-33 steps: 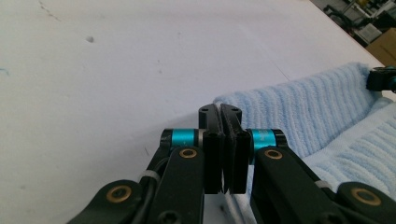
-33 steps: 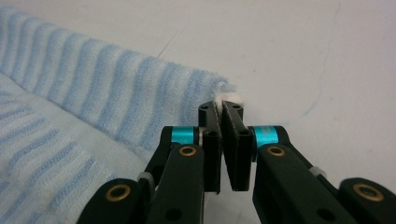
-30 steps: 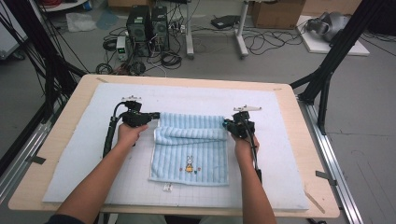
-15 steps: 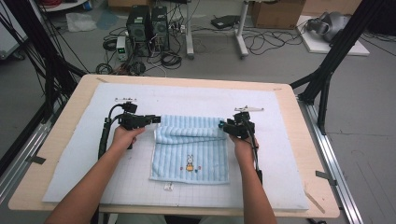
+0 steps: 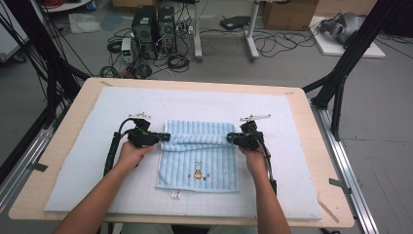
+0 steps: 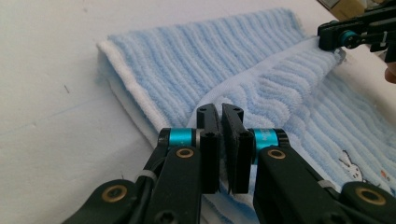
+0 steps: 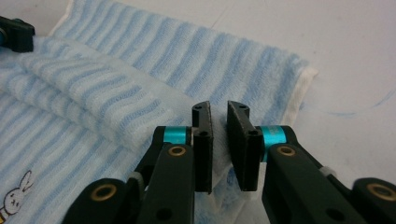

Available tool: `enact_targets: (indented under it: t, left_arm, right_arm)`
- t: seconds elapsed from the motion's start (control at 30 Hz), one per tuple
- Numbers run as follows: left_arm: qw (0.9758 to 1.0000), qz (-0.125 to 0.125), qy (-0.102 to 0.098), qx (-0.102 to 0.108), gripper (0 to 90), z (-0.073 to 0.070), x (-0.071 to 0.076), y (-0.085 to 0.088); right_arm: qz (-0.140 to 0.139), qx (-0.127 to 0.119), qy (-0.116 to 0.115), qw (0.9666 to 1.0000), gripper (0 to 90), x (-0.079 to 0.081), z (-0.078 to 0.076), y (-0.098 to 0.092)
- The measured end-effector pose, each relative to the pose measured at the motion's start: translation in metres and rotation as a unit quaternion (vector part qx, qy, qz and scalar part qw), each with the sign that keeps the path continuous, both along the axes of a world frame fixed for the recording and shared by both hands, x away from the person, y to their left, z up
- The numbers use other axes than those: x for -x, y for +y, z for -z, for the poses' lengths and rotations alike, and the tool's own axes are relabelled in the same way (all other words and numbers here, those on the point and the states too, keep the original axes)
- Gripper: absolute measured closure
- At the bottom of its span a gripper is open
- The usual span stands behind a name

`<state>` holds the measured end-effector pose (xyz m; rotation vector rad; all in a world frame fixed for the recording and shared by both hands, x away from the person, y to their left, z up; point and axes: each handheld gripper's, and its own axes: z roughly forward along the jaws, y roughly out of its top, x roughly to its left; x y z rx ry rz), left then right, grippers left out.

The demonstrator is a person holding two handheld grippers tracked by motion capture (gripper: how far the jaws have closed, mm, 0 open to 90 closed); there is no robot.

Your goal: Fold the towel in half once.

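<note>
Towel (image 5: pixel 199 156): small tag at its near edge too small to read in the high view. Near hem cut off by the bottom edge in the left gripper view. Rabbit picture (image 7: pixel 11 198) cut by the left edge in the right gripper view. Towel edge between the right gripper (image 7: pixel 219 116) pads partly hidden.

Towel (image 5: pixel 198 155) on mat (image 5: pixel 87 161), mid-table (image 5: pixel 58 146)

Lab: floor cables (image 5: pixel 272 41), computer towers (image 5: pixel 153 24)
</note>
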<state>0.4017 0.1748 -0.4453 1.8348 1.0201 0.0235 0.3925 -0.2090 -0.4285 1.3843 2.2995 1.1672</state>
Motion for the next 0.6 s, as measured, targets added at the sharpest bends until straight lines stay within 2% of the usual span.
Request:
enact_targets:
  t: [0.13,0.23,0.3,0.4,0.5,0.6]
  left_arm:
    - [0.9998,0.002,-0.012,0.017,85.4,-0.006,0.004,0.004]
    - [0.999,0.001,-0.033,0.029,85.1,-0.011,0.009,0.006]
    - [0.9987,0.006,-0.033,0.039,84.7,-0.012,0.012,0.007]
    - [0.9977,0.015,-0.047,0.046,84.8,-0.015,0.021,0.009]
    - [0.9973,0.022,-0.051,0.047,84.8,-0.017,0.028,0.01]
    - [0.9965,0.026,-0.059,0.053,84.7,-0.02,0.035,0.01]
  right_arm:
    - [-0.002,0.0,-0.009,1.0,81.5,0.004,-0.005,0.001]
    - [-0.004,-0.004,-0.02,0.9998,81.4,0.009,-0.011,0.001]
    - [-0.008,-0.009,-0.032,0.9994,81.4,0.014,-0.015,0.0]
    - [-0.013,-0.017,-0.039,0.999,81.5,0.024,-0.019,-0.004]
    - [-0.017,-0.029,-0.045,0.9984,81.4,0.033,-0.021,-0.008]
    - [-0.02,-0.028,-0.05,0.9982,81.4,0.043,-0.023,-0.008]
